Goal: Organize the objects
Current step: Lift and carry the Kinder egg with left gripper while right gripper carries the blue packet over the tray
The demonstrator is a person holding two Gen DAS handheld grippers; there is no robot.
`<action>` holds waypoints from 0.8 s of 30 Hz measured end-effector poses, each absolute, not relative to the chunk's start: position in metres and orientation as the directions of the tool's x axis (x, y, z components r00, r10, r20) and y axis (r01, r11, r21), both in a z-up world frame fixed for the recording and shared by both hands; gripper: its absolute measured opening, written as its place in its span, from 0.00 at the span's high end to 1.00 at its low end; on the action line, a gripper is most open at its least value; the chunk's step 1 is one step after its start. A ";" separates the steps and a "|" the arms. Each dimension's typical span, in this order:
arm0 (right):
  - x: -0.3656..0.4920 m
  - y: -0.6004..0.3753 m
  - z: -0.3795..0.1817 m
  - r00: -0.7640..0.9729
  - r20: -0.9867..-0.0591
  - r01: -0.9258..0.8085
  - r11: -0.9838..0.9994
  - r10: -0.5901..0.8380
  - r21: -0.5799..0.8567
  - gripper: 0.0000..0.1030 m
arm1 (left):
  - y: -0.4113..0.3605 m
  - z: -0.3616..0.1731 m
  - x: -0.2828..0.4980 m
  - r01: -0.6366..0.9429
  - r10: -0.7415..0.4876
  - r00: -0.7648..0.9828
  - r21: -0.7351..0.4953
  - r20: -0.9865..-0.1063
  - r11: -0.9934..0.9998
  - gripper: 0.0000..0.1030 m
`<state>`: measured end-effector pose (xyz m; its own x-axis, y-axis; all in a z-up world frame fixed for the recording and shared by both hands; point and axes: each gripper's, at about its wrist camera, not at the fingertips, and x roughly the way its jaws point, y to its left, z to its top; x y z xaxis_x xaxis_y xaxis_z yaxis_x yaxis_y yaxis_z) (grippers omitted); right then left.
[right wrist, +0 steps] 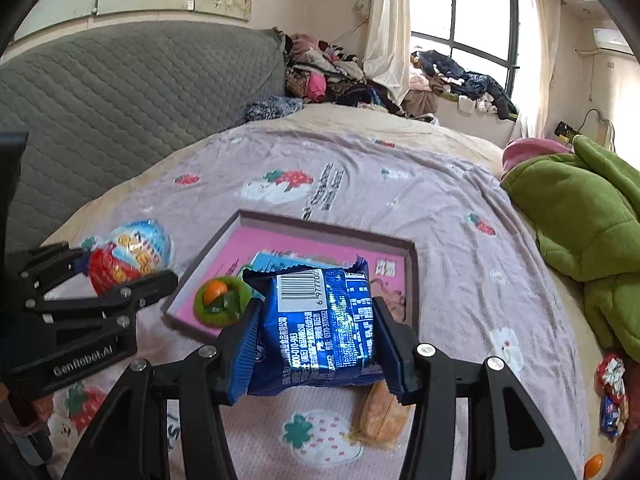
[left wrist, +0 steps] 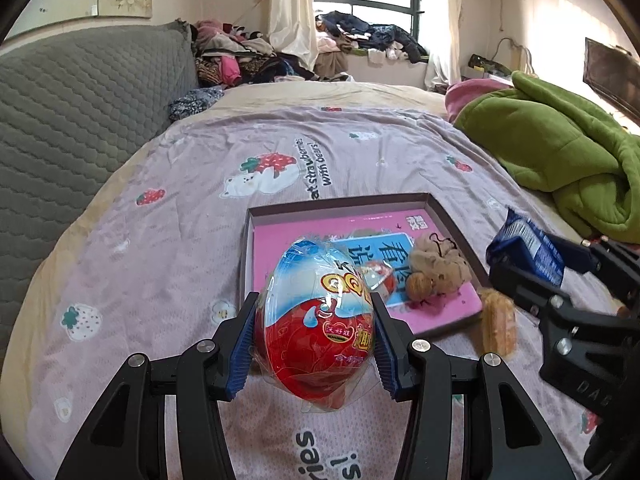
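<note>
My left gripper is shut on a red and blue egg-shaped toy candy, held just above the bedspread in front of a shallow tray with a pink book inside. My right gripper is shut on a blue snack packet, held above the near edge of the same tray. The tray also holds a walnut, a brown hair scrunchie and a green holder with an orange ball. The egg shows at the left in the right wrist view.
A wrapped golden pastry lies on the bedspread below the right gripper. A green blanket is piled at the right. Small wrapped candies lie near the right edge. A grey quilted headboard stands at the left.
</note>
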<state>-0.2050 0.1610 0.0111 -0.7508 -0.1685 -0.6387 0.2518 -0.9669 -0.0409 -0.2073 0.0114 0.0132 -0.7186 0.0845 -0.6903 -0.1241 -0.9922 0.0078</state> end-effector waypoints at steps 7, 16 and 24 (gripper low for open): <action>-0.229 0.166 0.013 -0.758 -0.630 0.247 -0.968 -0.170 -0.036 0.49 | 0.015 0.008 -0.231 -0.116 0.069 -0.717 0.021 -0.694 -0.993 0.49; -0.268 0.179 -0.007 -0.757 -0.635 0.229 -0.973 -0.155 -0.035 0.49 | 0.017 -0.013 -0.272 -0.104 0.055 -0.704 0.025 -0.708 -0.994 0.49; -0.301 0.191 -0.049 -0.720 -0.680 0.197 -0.980 -0.137 -0.012 0.49 | 0.024 -0.042 -0.306 -0.099 0.036 -0.692 0.046 -0.721 -0.994 0.49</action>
<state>-0.3013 0.1914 -0.0492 -0.7202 -0.1369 -0.6801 0.1973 -0.9803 -0.0117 -0.3059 0.0242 -0.0424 -0.6923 0.0355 -0.7207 -0.0986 -0.9941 0.0457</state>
